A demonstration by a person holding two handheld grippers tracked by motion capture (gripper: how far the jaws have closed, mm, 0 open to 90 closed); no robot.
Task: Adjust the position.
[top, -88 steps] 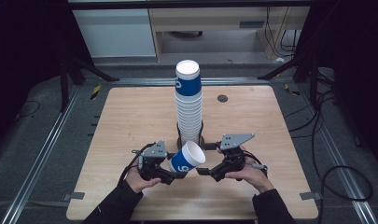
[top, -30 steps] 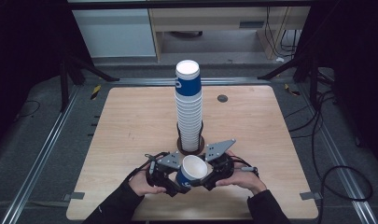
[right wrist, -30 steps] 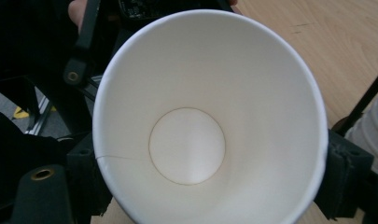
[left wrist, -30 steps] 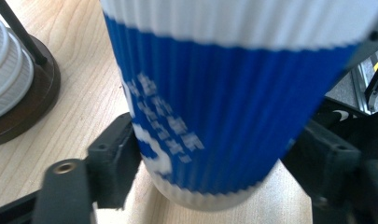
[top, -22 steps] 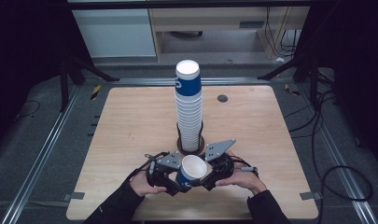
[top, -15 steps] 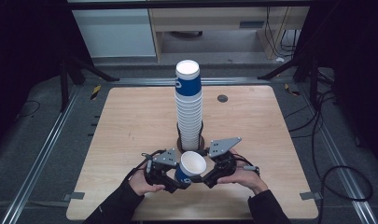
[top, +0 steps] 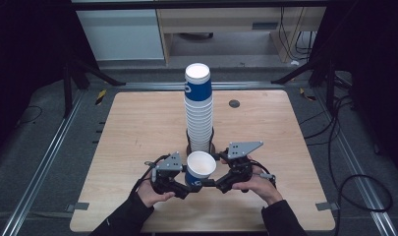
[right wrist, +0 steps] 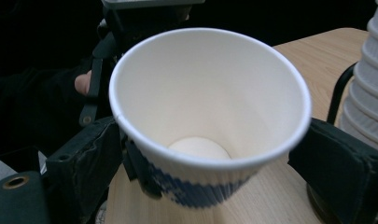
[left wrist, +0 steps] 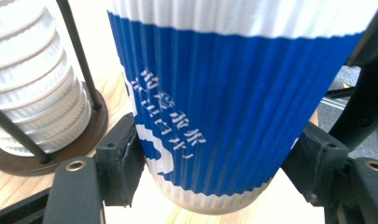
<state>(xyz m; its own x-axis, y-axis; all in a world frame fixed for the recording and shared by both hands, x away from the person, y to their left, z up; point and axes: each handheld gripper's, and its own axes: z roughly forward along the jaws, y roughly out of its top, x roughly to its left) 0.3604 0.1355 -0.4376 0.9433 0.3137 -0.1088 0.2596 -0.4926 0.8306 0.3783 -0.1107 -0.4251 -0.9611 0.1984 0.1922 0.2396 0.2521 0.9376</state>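
Observation:
A blue and white ribbed paper cup [top: 200,167] is held upright just above the table's front middle, its mouth open and empty. My left gripper [top: 189,187] is shut on its lower wall; in the left gripper view both pads [left wrist: 123,161] press the cup [left wrist: 224,107]. My right gripper [top: 214,183] comes in from the right. Its jaws have just been opening wide, then closing slightly, and they straddle the cup [right wrist: 210,116] with the right pad [right wrist: 338,175] apart from the wall. Right behind stands a tall stack of the same cups [top: 198,113].
The stack sits in a dark wire holder with a round base [top: 209,147], also close at hand in the gripper views [left wrist: 46,154]. A small dark disc [top: 234,103] lies at the back right of the wooden table [top: 137,128]. Metal rails and cables border the table.
The cup, tilted in my left gripper with the right gripper apart, now stands upright between both. My right gripper came in to the cup and has since widened around it.

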